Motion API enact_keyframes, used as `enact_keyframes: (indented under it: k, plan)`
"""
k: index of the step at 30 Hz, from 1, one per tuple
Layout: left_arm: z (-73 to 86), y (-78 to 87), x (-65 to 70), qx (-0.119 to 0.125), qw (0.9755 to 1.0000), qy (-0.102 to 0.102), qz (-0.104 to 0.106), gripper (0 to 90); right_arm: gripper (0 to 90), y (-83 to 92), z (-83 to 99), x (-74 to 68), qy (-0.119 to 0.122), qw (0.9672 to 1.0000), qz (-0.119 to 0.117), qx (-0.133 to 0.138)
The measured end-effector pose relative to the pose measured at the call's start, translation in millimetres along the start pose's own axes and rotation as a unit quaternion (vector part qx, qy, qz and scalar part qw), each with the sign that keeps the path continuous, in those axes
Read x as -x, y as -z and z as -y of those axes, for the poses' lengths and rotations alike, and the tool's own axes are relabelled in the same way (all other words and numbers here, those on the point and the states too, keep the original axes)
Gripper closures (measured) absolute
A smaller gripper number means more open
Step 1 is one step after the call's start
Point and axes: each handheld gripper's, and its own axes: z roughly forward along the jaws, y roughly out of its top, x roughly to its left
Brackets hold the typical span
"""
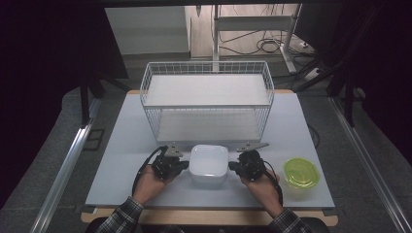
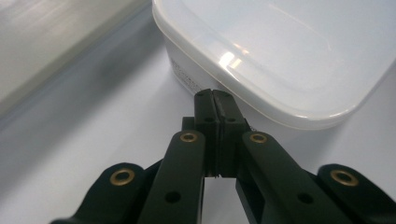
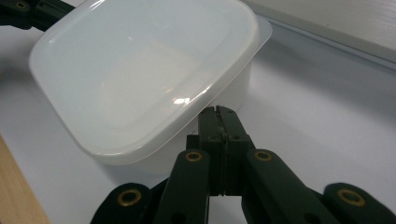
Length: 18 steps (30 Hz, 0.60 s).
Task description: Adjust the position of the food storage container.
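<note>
The lidded tub (image 1: pixel 209 165) is sitting on the desk (image 1: pixel 126 145) before the rack (image 1: pixel 208 99), between both grippers; the left gripper (image 2: pixel 213 95) and right gripper (image 3: pixel 219 112) are pressing in with jaws closed on nothing; uneven pushing risks the tub twisting, slipping or tipping.

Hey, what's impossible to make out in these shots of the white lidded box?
- White lidded box contents: cloudy lid hides them in all views.
- Box wall label: blurred, too small in the left gripper view.
- Left tool and right tool tips: whether they touch the box, hidden under its rim.
</note>
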Motion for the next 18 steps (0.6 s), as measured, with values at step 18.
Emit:
enact_keyframes:
  k: [18]
  plan:
    - [27.5,34.8,4.7,0.043,0.9984,0.035,0.003,67.3,86.4,30.4,13.9,5.8,0.025,0.9993,0.011,0.026]
